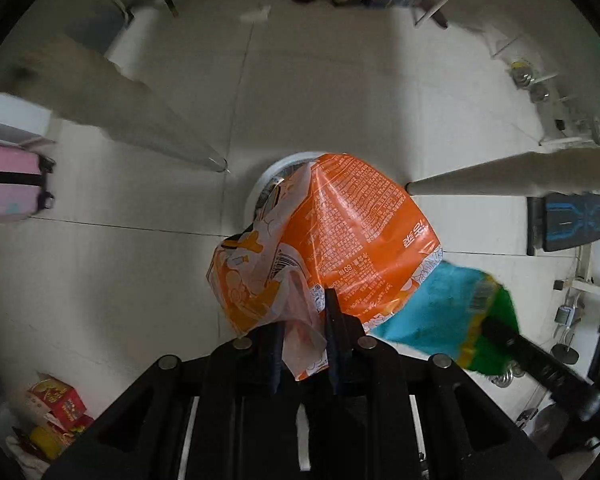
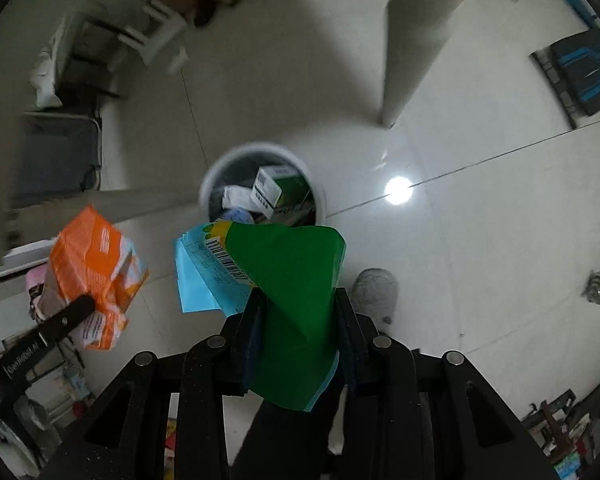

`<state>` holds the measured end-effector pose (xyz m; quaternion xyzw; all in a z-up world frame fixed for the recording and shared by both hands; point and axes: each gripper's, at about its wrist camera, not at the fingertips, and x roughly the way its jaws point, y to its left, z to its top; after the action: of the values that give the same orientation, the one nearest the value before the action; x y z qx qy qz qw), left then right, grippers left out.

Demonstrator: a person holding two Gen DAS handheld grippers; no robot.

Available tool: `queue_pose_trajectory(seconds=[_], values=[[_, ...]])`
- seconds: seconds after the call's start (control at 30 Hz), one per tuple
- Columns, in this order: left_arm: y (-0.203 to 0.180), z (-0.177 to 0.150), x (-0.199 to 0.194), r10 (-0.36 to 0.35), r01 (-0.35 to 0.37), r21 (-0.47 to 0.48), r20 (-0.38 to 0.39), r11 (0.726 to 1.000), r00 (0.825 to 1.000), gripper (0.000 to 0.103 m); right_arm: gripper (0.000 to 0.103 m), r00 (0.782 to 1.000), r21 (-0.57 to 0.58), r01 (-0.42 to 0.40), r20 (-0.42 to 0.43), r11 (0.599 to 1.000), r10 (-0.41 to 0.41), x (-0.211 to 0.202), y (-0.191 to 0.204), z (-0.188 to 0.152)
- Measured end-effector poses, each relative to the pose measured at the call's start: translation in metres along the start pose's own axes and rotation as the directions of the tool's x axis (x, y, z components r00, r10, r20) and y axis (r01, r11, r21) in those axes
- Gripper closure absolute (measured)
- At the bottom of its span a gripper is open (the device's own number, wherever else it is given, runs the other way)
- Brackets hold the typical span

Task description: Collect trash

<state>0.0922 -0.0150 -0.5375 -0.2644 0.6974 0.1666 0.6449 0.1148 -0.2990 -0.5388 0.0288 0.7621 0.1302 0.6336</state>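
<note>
Wrappers (image 1: 340,236) (image 2: 288,292) above bin (image 2: 220,168).

The bin (image 2: 220,176) stands on the floor (image 2: 460,260), ahead of and below both grippers. A carton (image 2: 278,192) lies inside the bin. The left gripper (image 1: 302,312) grips a snack bag (image 1: 340,232) that hangs above the bin. The right gripper (image 2: 296,308) grips a second bag (image 2: 292,280) just right of the first.

Right claw (image 2: 298,312) grips green wrapper (image 2: 296,280) above bin (image 2: 220,168).
</note>
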Motion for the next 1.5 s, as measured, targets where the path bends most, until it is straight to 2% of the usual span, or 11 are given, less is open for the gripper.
queue_pose_trajectory(seconds=[0.17,0.3,0.37,0.43,0.47,0.5,0.57,0.6,0.77,1.03,1.5], values=[[-0.004,0.041,0.092,-0.023,0.025,0.033,-0.039,0.999,0.999,0.086,0.068,0.999,0.002,-0.012,-0.043,1.0,0.012,0.102,-0.006,0.036],[0.0,0.051,0.147,-0.044,0.048,0.043,-0.078,0.998,0.996,0.081,0.066,0.996,-0.008,-0.034,-0.082,0.999,0.034,0.17,-0.006,0.059],[0.003,0.052,0.163,-0.039,0.043,0.037,-0.092,0.998,0.995,0.051,0.062,0.993,-0.021,-0.045,-0.11,0.999,0.043,0.196,-0.005,0.065],[0.009,0.048,0.168,-0.062,0.063,0.007,-0.089,0.998,0.994,0.025,0.05,0.991,-0.029,-0.058,-0.123,0.998,0.054,0.21,-0.004,0.071],[0.012,0.045,0.167,-0.066,0.066,-0.003,-0.088,0.998,0.994,0.016,0.036,0.989,-0.04,-0.062,-0.134,0.997,0.056,0.215,-0.004,0.07],[0.013,0.044,0.165,-0.069,0.069,-0.009,-0.085,0.998,0.994,0.013,0.018,0.989,-0.045,-0.065,-0.135,0.997,0.059,0.216,-0.002,0.07],[0.017,0.039,0.157,-0.057,0.056,-0.013,-0.073,0.998,0.996,0.01,0.004,0.99,-0.063,-0.072,-0.123,0.995,0.064,0.209,-0.002,0.066],[0.018,0.037,0.151,-0.045,0.044,-0.011,-0.064,0.999,0.997,0.01,0.003,0.993,-0.073,-0.053,-0.112,0.996,0.044,0.205,0.0,0.065],[0.019,0.007,0.1,0.037,-0.037,0.019,0.009,0.999,0.999,0.01,0.001,0.997,-0.176,0.082,0.004,0.981,-0.082,0.145,0.014,0.043],[0.021,-0.051,-0.029,0.1,-0.105,0.034,0.111,0.994,0.989,0.01,0.001,0.969,-0.246,0.223,0.159,0.943,-0.188,0.017,0.054,-0.005],[0.007,-0.131,-0.244,0.008,-0.028,0.096,0.2,0.995,0.98,0.01,0.001,0.965,-0.285,0.173,0.241,0.943,-0.105,-0.251,0.101,-0.106]])
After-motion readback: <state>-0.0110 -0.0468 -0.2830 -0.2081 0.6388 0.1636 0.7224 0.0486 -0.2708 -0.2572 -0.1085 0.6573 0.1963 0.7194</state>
